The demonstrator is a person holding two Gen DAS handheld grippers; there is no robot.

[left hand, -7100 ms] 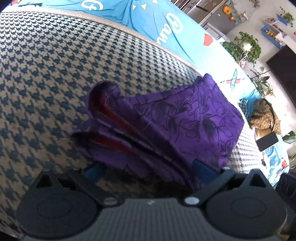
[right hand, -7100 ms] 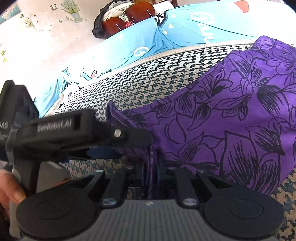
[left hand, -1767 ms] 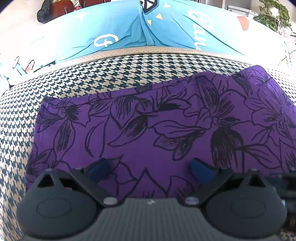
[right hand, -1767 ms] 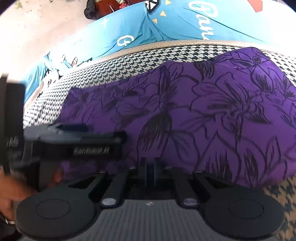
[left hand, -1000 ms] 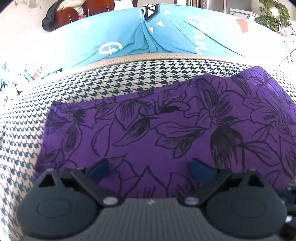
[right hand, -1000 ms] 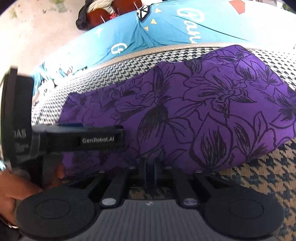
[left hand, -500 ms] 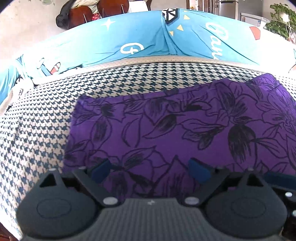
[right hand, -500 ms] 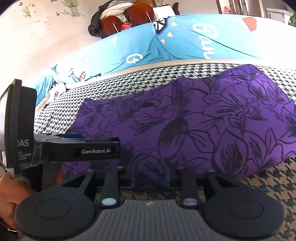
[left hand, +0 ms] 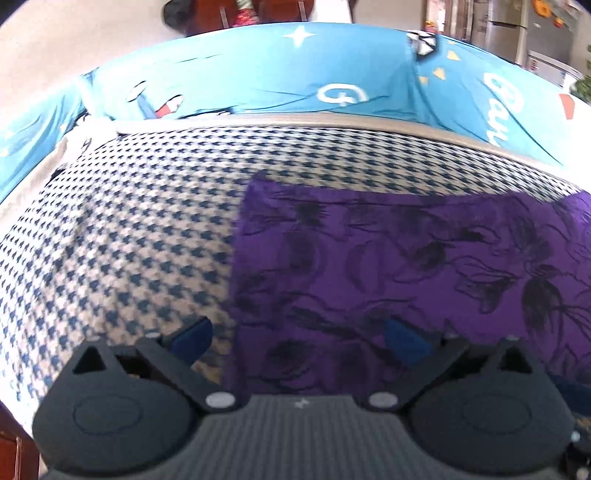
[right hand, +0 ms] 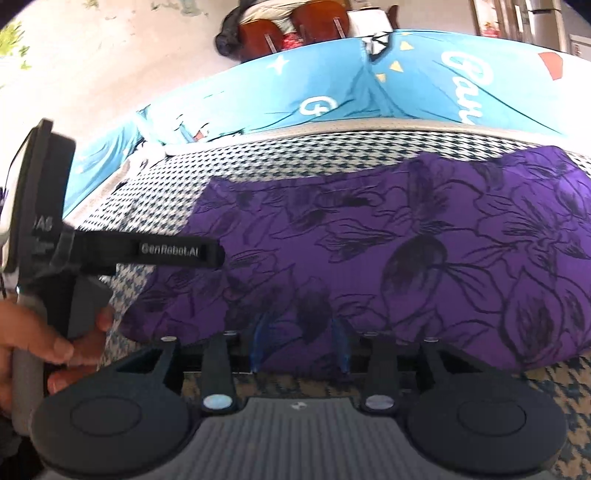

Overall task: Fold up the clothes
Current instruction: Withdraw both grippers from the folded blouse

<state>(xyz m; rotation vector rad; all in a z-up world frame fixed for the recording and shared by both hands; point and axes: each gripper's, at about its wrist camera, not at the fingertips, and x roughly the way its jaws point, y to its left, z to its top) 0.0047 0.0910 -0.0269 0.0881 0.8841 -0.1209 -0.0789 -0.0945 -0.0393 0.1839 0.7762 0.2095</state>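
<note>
Purple garment (left hand: 406,266) with black flower outlines lies folded flat on a houndstooth cushion (left hand: 122,229), its left edge running straight up from between the left gripper (left hand: 299,338) tips. That gripper's jaws stand spread wide, empty — one blue fingertip (left hand: 190,338) over bare houndstooth, the other over the purple cloth.

From the right wrist view, the right gripper (right hand: 301,341) hovers at the near hem of the same garment (right hand: 388,258), its translucent blue fingers (right hand: 260,341) parted a little and blurred; nothing is caught between them. Off to its left a hand (right hand: 33,339) grips the grey handle of the left gripper (right hand: 173,251), whose black arm reaches out over the cloth's left end.

Past the garment the cushion (right hand: 295,155) ends in a pale beige piping, and behind that rises a bright blue cover (left hand: 295,74) printed with white lettering, stars and small yellow triangles. Farther back stand brown wooden chair backs (right hand: 295,22) against a pale wall — and, at the far right of the left wrist view, a steel fridge (left hand: 517,33).
</note>
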